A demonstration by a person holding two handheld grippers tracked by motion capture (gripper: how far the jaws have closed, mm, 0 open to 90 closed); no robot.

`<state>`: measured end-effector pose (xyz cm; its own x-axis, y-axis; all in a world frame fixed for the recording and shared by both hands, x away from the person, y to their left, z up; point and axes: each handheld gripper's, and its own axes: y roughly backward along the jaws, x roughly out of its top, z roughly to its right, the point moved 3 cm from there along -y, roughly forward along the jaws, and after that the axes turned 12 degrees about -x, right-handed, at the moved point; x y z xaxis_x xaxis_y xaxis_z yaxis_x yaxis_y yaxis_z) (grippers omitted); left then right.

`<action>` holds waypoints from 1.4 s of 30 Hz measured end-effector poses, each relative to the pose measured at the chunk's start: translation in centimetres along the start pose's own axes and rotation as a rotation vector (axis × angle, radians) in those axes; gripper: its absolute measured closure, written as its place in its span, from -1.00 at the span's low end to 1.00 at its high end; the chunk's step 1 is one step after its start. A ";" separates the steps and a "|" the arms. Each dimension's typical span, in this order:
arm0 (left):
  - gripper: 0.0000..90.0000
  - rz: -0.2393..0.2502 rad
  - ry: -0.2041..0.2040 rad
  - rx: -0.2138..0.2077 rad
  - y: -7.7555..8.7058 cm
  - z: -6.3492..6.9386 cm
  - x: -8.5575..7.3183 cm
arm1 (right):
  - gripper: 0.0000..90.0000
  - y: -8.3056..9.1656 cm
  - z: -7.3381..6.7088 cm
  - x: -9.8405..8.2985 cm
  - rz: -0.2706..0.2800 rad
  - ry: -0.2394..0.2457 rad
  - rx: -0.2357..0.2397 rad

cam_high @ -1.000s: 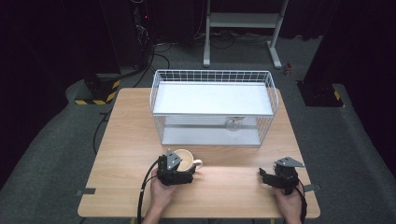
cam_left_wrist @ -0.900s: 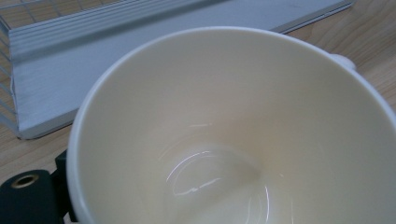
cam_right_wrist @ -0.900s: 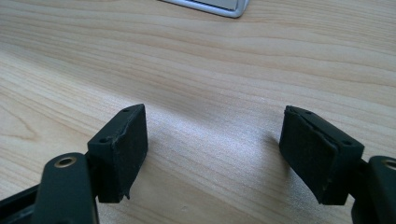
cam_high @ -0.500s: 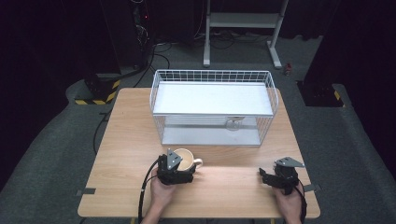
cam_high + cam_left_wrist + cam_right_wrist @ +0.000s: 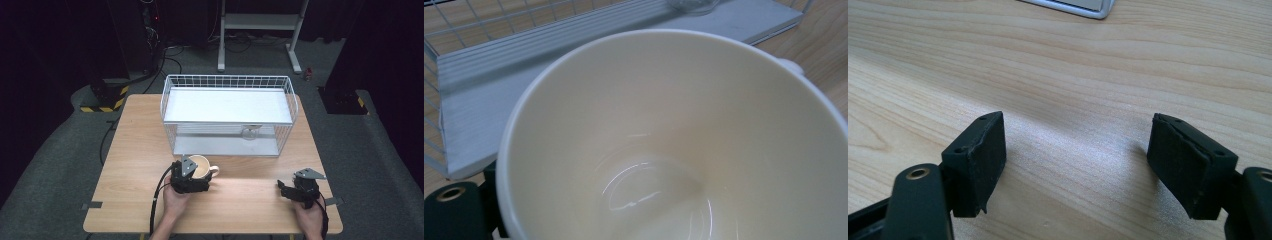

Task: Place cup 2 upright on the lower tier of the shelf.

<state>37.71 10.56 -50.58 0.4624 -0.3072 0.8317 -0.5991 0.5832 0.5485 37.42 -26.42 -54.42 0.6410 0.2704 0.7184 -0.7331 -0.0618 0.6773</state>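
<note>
A cream mug (image 5: 201,165) stands on the wooden table (image 5: 135,150) just in front of the wire basket (image 5: 227,80). My left gripper (image 5: 194,175) is shut on the mug's near wall. In the left gripper view I look into the mug's bare inside (image 5: 674,125), and one black finger (image 5: 454,212) shows outside the rim at the bottom left. My right gripper (image 5: 282,190) rests low over the table at the front right. It stands open (image 5: 1075,160) with only bare wood between its pads.
The white wire basket holds a pale flat tray (image 5: 227,105) and a small clear glass piece (image 5: 248,132) at its front right. The floor around the table is dark, with cables (image 5: 107,135) at the left.
</note>
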 end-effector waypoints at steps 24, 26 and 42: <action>-0.80 0.017 0.064 0.046 -2.9 -3.5 3.7 | -0.48 0.0 -0.1 0.0 0.004 0.013 0.013; -0.80 0.009 0.062 0.043 -3.4 -3.6 4.0 | -0.48 0.0 -0.1 0.0 0.005 0.014 0.013; -0.80 -0.028 0.041 0.072 -6.0 -4.5 5.1 | -0.48 0.0 -0.2 0.0 0.004 0.020 0.017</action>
<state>46.59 8.88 -49.97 0.5051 -0.2904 0.8127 -0.6306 0.5187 0.5773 37.42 -26.26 -54.43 0.6331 0.2892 0.7181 -0.7316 -0.0795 0.6770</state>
